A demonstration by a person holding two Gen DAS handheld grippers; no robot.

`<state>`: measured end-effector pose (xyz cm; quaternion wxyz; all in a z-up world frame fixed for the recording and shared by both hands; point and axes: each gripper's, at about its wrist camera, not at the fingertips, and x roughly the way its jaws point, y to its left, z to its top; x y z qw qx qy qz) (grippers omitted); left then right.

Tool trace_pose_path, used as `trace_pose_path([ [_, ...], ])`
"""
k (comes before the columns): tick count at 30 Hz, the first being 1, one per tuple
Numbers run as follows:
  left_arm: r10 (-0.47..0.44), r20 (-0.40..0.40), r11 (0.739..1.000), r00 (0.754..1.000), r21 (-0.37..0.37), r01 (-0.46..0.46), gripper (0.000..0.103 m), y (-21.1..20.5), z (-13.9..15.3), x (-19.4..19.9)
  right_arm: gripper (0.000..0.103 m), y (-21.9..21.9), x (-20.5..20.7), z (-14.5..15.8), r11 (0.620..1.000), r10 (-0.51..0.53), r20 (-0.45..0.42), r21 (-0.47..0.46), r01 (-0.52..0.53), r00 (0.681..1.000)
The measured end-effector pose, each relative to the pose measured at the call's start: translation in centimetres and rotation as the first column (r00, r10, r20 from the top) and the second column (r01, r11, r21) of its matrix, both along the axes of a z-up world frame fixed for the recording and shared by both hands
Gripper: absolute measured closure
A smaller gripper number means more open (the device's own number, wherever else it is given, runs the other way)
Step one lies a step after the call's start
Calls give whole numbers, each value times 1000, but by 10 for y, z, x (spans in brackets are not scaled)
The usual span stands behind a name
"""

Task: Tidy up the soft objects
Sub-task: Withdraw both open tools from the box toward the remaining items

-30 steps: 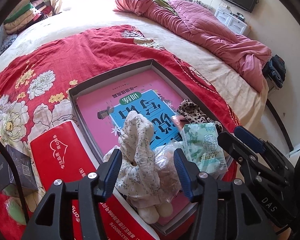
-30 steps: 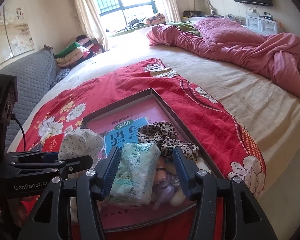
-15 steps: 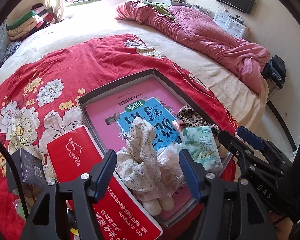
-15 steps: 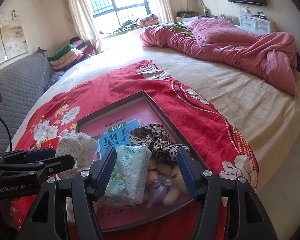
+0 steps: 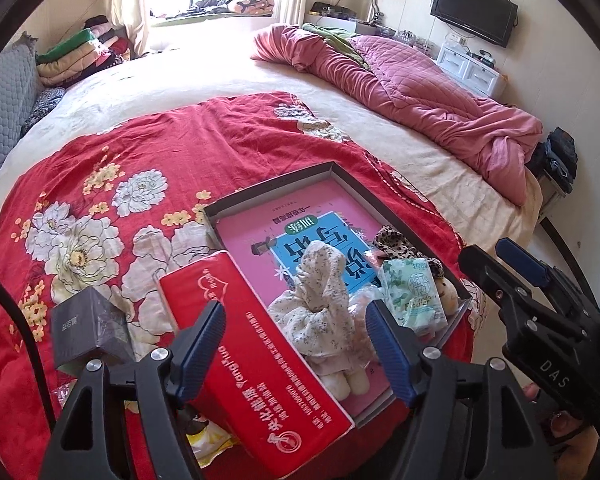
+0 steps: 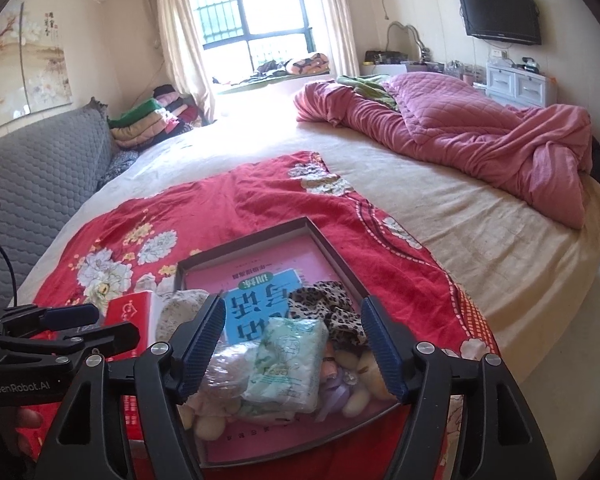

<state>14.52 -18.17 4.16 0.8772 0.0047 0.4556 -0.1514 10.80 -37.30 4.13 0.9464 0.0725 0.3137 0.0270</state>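
Observation:
A shallow dark tray (image 5: pixel 268 190) lies on the red floral blanket (image 5: pixel 100 208) with a pink and blue book (image 5: pixel 300 236) in it. At its near end lie a floral cloth piece (image 5: pixel 320 300), a green tissue pack (image 6: pixel 288 356), a leopard-print scrunchie (image 6: pixel 324 304), a clear plastic bag (image 6: pixel 228 364) and small plush toys (image 6: pixel 364 376). My left gripper (image 5: pixel 296 320) hovers above the floral cloth, jaws opening, pads clear of it. My right gripper (image 6: pixel 293 308) hangs over the tissue pack, jaws opening, touching nothing. Each gripper shows at the edge of the other's view.
A long red box (image 5: pixel 260 364) lies against the tray's left side, a small black box (image 5: pixel 84 332) further left, and a yellow packet (image 5: pixel 208 440) by the near edge. A rumpled pink quilt (image 6: pixel 460 132) fills the bed's far right. Folded clothes (image 6: pixel 152 120) are stacked by the window.
Both grippers have lifted and drawn back from the tray while their jaws spread wider. The floral cloth and the tissue pack stay lying in the tray.

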Motion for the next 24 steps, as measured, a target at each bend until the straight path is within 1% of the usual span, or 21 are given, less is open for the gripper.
trace_pose_path([
  [6, 78, 22, 997, 997, 10, -78, 31, 51, 14, -16, 29, 42, -10, 21, 995, 93, 41, -22, -92, 995],
  [11, 160, 23, 987, 987, 18, -161, 29, 106, 18, -31, 29, 90, -19, 29, 976, 214, 55, -64, -210, 975],
  [16, 240, 2, 971, 971, 20, -240, 29, 156, 9, -42, 29, 141, -28, 26, 940, 329, 30, -111, -324, 944],
  [19, 286, -8, 958, 958, 14, -286, 29, 182, 2, -49, 29, 169, -35, 21, 914, 383, 7, -147, -378, 924],
  [24, 337, -35, 942, 941, 13, -336, 29, 216, -11, -58, 29, 208, -43, 9, 872, 455, -39, -184, -454, 890],
])
